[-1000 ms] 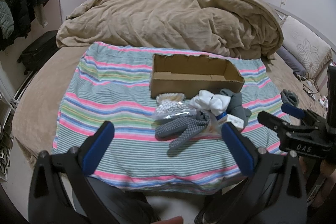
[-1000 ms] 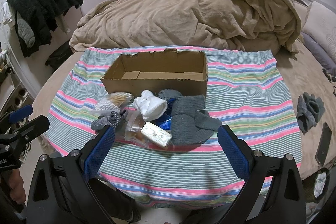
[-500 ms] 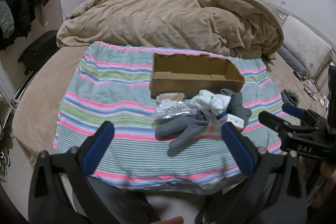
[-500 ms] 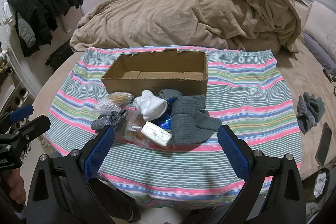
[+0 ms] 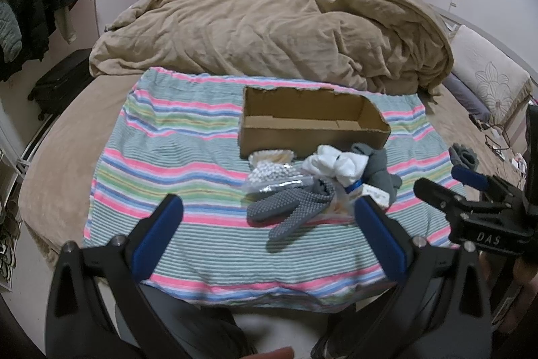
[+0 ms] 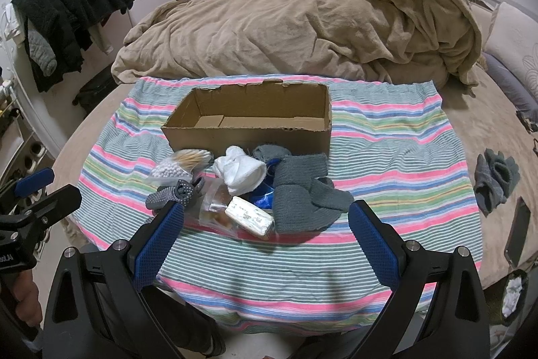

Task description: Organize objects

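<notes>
An empty open cardboard box (image 5: 309, 123) (image 6: 248, 120) sits on a striped cloth (image 5: 175, 157) (image 6: 386, 164) on the bed. In front of it lies a pile: dotted grey gloves (image 5: 292, 211) (image 6: 175, 194), a bag of white beads (image 5: 272, 174) (image 6: 168, 170), white socks (image 5: 336, 162) (image 6: 240, 172), grey knit socks (image 5: 380, 167) (image 6: 302, 197), a wrapped white bar (image 6: 248, 216). My left gripper (image 5: 267, 236) is open and empty, short of the pile. My right gripper (image 6: 265, 239) is open and empty, near the cloth's front edge.
A crumpled tan duvet (image 5: 269, 36) (image 6: 302, 29) lies behind the box. Another pair of grey gloves (image 6: 496, 180) and a phone (image 6: 517, 234) lie on the bed to the right. Dark clothes (image 6: 70, 9) hang at the left wall.
</notes>
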Demonstrator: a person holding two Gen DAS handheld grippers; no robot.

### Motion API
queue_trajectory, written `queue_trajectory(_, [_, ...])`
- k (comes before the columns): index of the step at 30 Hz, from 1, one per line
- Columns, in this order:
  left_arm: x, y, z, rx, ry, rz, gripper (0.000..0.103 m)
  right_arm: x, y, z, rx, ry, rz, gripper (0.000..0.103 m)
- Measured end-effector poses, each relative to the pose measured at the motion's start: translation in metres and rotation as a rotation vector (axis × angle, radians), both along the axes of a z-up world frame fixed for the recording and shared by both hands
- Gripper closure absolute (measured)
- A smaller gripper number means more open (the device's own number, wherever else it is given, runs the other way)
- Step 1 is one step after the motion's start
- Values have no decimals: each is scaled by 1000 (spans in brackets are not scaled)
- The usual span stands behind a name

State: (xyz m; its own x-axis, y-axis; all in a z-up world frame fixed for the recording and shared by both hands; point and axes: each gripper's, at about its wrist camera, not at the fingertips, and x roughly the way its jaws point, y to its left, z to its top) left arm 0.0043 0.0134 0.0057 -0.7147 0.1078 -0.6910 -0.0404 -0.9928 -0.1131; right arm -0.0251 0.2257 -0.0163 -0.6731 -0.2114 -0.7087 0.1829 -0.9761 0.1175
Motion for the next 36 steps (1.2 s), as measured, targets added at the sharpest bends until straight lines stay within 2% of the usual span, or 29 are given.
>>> queue_trajectory(17, [-18, 1, -11, 12, -29, -10, 1, -13, 9, -4, 3, -14, -14, 3])
queue_trajectory(36, [-87, 2, -62, 54, -123, -27, 1, -63, 36, -55, -3, -96, -56, 4])
